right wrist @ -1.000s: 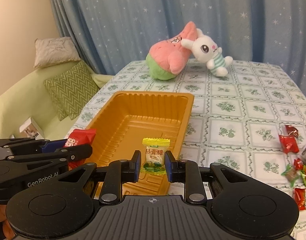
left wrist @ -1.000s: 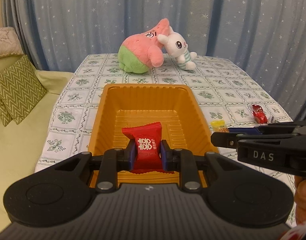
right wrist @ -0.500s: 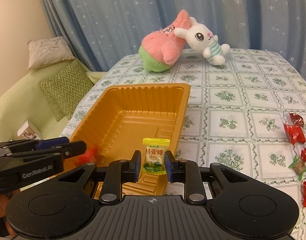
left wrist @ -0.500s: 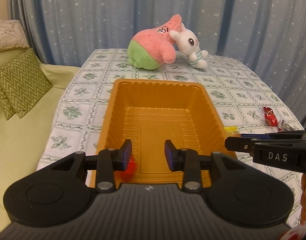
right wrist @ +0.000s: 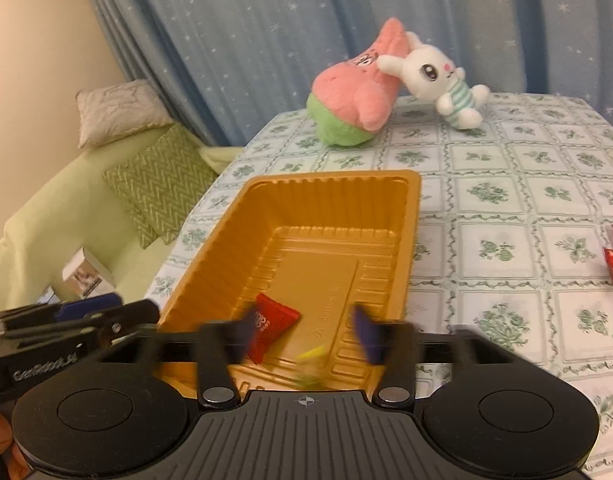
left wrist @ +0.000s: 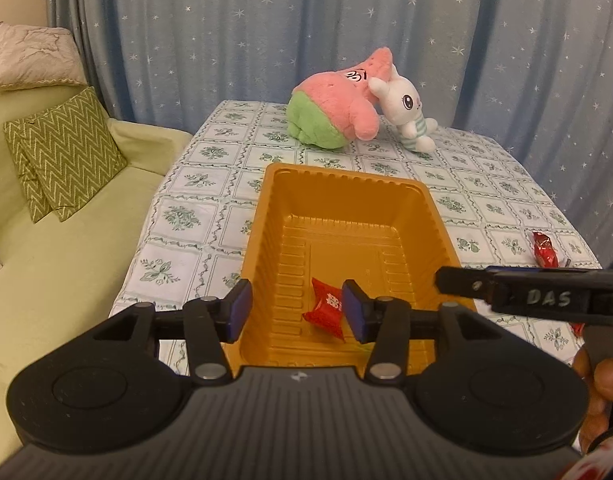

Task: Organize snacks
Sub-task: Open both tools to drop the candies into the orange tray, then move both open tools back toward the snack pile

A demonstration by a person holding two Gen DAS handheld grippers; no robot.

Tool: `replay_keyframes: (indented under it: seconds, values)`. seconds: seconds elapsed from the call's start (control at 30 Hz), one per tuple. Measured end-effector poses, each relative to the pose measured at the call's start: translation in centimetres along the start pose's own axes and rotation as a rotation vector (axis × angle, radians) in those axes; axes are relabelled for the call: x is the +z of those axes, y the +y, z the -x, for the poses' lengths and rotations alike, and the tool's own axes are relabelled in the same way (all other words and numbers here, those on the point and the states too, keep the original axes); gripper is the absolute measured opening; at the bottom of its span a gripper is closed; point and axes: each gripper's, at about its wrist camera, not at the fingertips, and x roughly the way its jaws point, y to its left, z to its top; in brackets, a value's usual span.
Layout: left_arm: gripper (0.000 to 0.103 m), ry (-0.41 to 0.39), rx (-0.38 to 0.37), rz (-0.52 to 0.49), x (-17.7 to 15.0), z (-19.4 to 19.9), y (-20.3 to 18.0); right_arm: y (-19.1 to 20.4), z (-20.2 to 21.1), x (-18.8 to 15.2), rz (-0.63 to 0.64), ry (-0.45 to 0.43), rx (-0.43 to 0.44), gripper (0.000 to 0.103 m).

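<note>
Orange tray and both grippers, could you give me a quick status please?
Left gripper open, just released. Right gripper open, jaws just opening. Red candy lies in the orange tray; yellow candy blurred, dropping in. Nothing in the way.

Warm, rather dim indoor light fills both views, soft and even, with only faint shadows inside the glossy orange plastic tray. Both fisheye pictures bow straight lines and darken at the corners. The left wrist view is sharp. In the right wrist view the right claw is smeared by motion blur, and a small yellow-green wrapped candy beneath it is streaked.
</note>
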Motion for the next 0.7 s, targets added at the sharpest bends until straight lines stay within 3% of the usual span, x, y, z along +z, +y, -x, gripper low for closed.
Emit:
replay_keyframes:
  seconds: [0.33, 0.7]
  values:
    - [0.054, -0.019, -0.025, 0.016, -1.7, 3.6, -2.7, -3.4, 7.2, -2.9, -0.091, -0.055, -0.09, 0.066]
    - [0.062, -0.022, -0.058, -0.017, -4.1, 7.2, -7.8, -4.7, 14.3, -5.3, -0.066, -0.12, -0.184, 0.066]
